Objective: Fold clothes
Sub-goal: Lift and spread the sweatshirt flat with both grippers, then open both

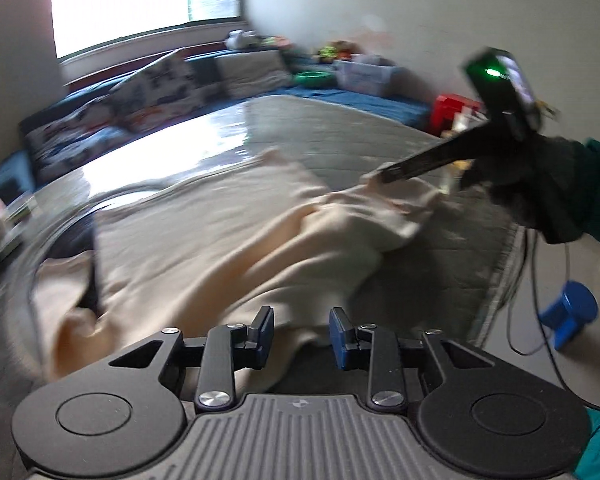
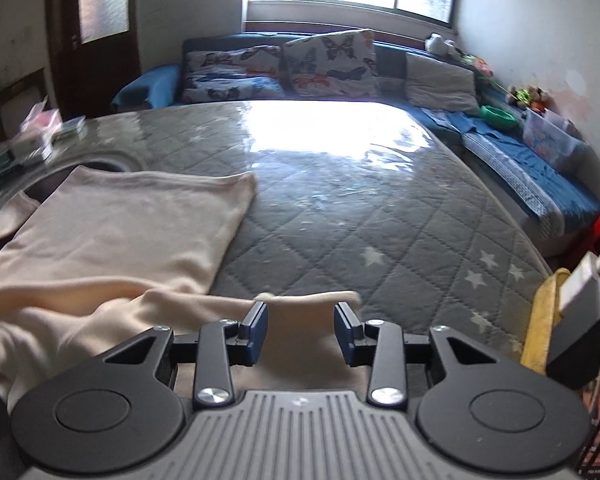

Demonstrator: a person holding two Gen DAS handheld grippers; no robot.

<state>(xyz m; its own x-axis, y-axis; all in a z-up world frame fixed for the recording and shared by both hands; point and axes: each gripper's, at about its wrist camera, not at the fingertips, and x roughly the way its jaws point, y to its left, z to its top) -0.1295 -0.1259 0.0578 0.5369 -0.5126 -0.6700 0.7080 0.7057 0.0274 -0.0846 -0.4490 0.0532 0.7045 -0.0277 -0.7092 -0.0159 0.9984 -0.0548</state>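
The mattress (image 2: 340,208) is big and flat, so it makes a good place to fold. The cream cloth (image 2: 132,224) lies spread on its near left part, with one end pulled out to the side. Both the left gripper (image 1: 301,334) and the right gripper (image 2: 301,330) hang over the cloth with fingers apart, holding nothing.

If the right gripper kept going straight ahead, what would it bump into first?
Probably the cream garment: a fold of it lies between the open right gripper fingers. Past that edge is only the grey quilted mattress. Depth is hard to judge.
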